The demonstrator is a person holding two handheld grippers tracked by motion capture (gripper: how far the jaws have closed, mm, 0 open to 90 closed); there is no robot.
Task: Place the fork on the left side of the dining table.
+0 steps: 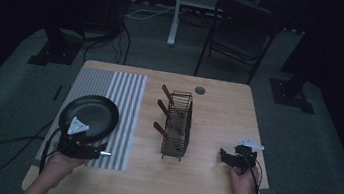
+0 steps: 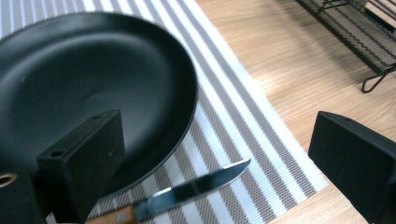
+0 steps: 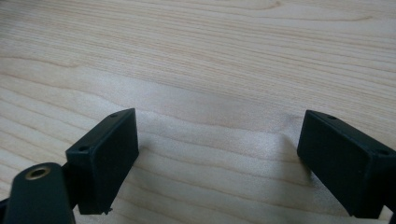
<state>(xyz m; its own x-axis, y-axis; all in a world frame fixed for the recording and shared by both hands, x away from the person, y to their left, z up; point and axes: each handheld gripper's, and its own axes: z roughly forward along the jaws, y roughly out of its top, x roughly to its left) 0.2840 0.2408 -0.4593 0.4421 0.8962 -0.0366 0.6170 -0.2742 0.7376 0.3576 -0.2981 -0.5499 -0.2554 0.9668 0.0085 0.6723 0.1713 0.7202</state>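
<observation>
Lower left of the high view: left gripper point(image 1: 83, 150) held low over the near end of a striped placemat point(image 1: 124, 101), just below a black pan point(image 1: 90, 114) sitting on that mat. In the left gripper view, jaws spread wide, released, nothing between them; a knife point(image 2: 187, 193) with a wooden handle lying flat on the mat at the bottom centre of the frame, blade pointing up and to the right, its edge just beside the pan's rim, the handle partly hidden behind the left jaw. Centre of the high view: a black wire rack point(image 1: 178, 125) standing on the wooden table point(image 1: 208, 187), with 3 brown handles sticking out of its left side; a corner of the rack also visible at the upper right of the left gripper view. Lower right of the high view: right gripper point(image 1: 228, 157), well apart from the rack, held by a hand point(image 1: 244, 179) near the table's front edge. In the right gripper view, jaws likewise spread apart and released, bare wood grain between them.
</observation>
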